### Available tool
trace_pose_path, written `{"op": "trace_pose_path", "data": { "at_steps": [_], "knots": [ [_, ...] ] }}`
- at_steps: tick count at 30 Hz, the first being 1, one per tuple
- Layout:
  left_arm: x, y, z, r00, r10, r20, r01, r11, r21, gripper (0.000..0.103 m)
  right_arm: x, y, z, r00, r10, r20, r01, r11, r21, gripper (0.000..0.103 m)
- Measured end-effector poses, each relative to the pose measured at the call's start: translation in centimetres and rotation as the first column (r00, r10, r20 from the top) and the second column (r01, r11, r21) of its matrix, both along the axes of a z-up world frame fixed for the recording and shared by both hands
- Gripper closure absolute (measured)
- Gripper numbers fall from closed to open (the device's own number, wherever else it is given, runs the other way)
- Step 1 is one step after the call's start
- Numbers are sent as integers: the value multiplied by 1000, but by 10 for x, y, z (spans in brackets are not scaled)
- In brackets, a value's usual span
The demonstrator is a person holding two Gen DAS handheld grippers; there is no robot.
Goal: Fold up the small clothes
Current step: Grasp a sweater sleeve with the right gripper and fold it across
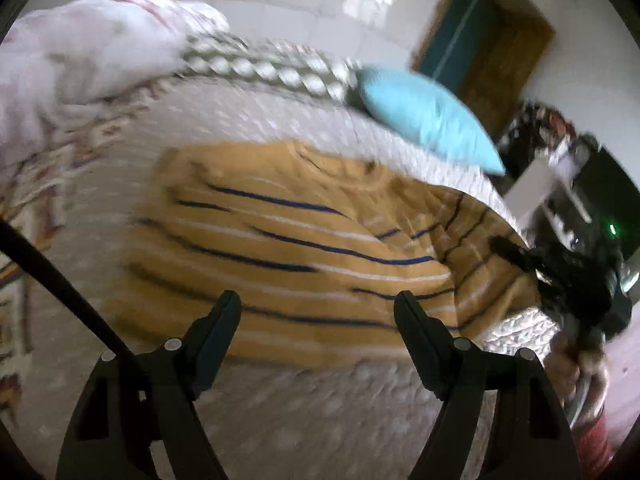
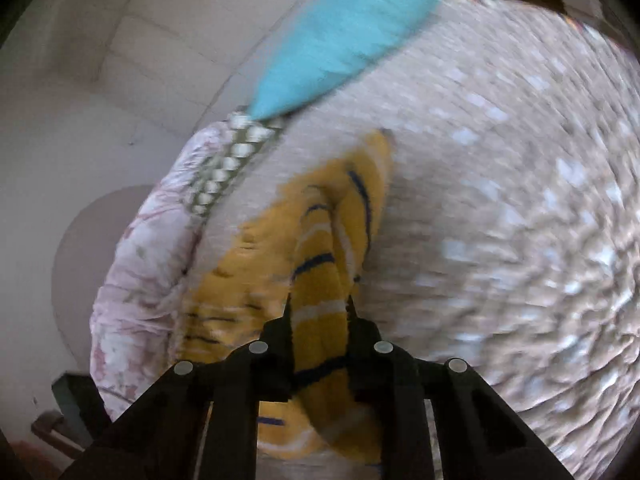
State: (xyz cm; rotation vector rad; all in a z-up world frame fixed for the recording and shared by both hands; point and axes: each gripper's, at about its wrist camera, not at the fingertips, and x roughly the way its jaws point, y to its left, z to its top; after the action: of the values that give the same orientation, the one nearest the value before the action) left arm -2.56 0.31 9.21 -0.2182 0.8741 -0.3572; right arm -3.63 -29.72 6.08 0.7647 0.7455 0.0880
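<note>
A mustard-yellow sweater [image 1: 280,232] with navy and white stripes lies spread on the bed. My left gripper [image 1: 318,298] hovers open over its near hem, with nothing between the fingers. At the right edge of the left wrist view, my right gripper [image 1: 520,256] has hold of the sweater's right side. In the right wrist view, the right gripper [image 2: 319,302] is shut on a bunched fold of the sweater [image 2: 320,240], which rises in a ridge from the bedspread. Both views are blurred.
The white textured bedspread [image 1: 320,400] covers the bed. A teal pillow [image 1: 424,116] [image 2: 344,36] lies beyond the sweater. A floral blanket [image 1: 80,48] [image 2: 136,272] is heaped along one side. A wooden door [image 1: 492,48] and dark clutter stand past the bed. A person's hand [image 1: 580,364] holds the right gripper.
</note>
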Motion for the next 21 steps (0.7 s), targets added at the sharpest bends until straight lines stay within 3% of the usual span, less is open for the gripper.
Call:
{"op": "trace_pose_path", "data": {
  "at_steps": [4,7,11,16,19,21],
  "knots": [
    [-35,69,10,992,117,44,-118,993,3,25,31,82,41,992,126,30,-121,984,-131,84],
    [-52,118,3,977,211,18,-211,977,-27,25,61,159,49,971,240,13,-232,951,-203,84],
    [-68,172,-15,948,316,-32,-318,945,-71,25,99,252,27,931,359,-61,-362,896,-258,84],
    [-83,215,-32,920,385,-71,-391,915,-102,25,128,323,-21,891,402,-210,-454,803,-387,84],
    [-87,221,-36,916,393,-79,-400,909,-113,25,137,338,-35,872,421,-251,-490,765,-419,72],
    [-86,220,-37,918,388,-80,-396,910,-123,25,138,344,-30,862,448,-238,-507,766,-394,57]
  ]
}}
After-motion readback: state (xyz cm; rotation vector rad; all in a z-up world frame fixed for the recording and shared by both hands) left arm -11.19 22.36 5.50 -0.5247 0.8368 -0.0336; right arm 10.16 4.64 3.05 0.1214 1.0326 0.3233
